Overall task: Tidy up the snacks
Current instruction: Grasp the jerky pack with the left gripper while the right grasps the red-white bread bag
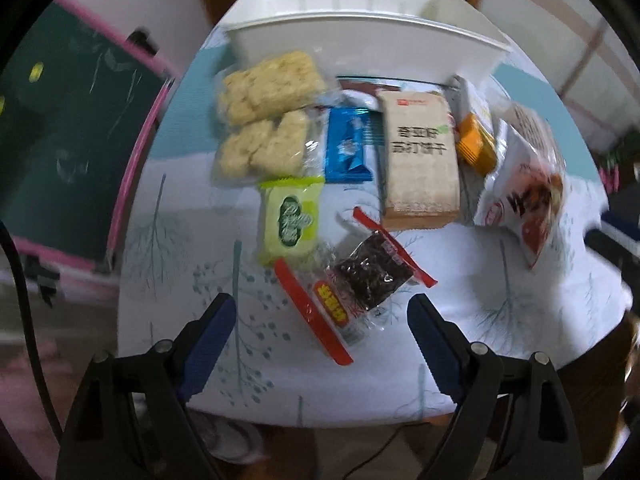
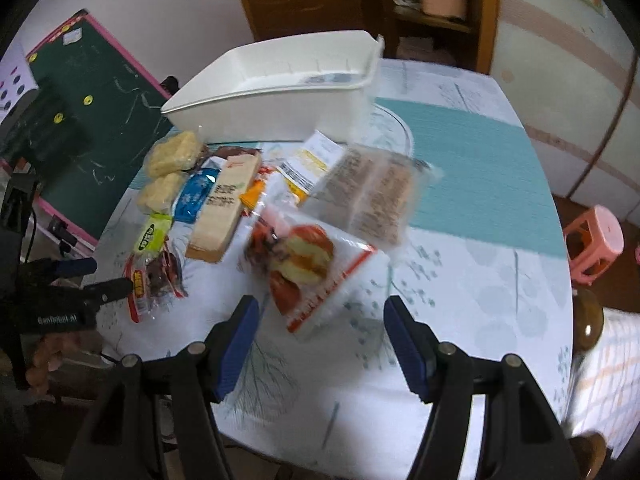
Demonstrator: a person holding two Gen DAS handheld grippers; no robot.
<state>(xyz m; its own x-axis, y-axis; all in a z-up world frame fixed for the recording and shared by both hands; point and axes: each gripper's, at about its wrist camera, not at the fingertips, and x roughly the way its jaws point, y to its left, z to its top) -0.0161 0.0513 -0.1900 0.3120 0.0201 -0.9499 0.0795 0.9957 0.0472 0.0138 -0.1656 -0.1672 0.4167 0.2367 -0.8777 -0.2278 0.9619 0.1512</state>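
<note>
Left wrist view: the left gripper (image 1: 322, 312) hangs over the near edge of the table (image 1: 500, 340), its jaws wide apart and gripping nothing. Between the fingertips lies a red-edged pack (image 1: 316, 312) of dark snack, flat on the cloth, not touched by the pads. Just beyond it sits a green pack (image 1: 290, 220). Farther back lie two clear bags of rice cakes (image 1: 264, 120), a blue wrapper (image 1: 348, 148), a tan cracker box (image 1: 420, 160), an orange packet (image 1: 476, 144) and a white-and-red bag (image 1: 524, 200) at the right. A white bin (image 1: 360, 44) stands at the far side, behind all the snacks.

Right wrist view: the right gripper (image 2: 322, 312) also stands open and holds nothing. The white-and-red bag (image 2: 308, 268) lies just ahead of its fingertips, tilted, with a clear bag of brown biscuits (image 2: 372, 192) behind it. The left gripper (image 2: 92, 280) shows at the left edge beside the red-edged pack (image 2: 152, 284). The bin (image 2: 280, 84) is empty as far as its inside shows.
</note>
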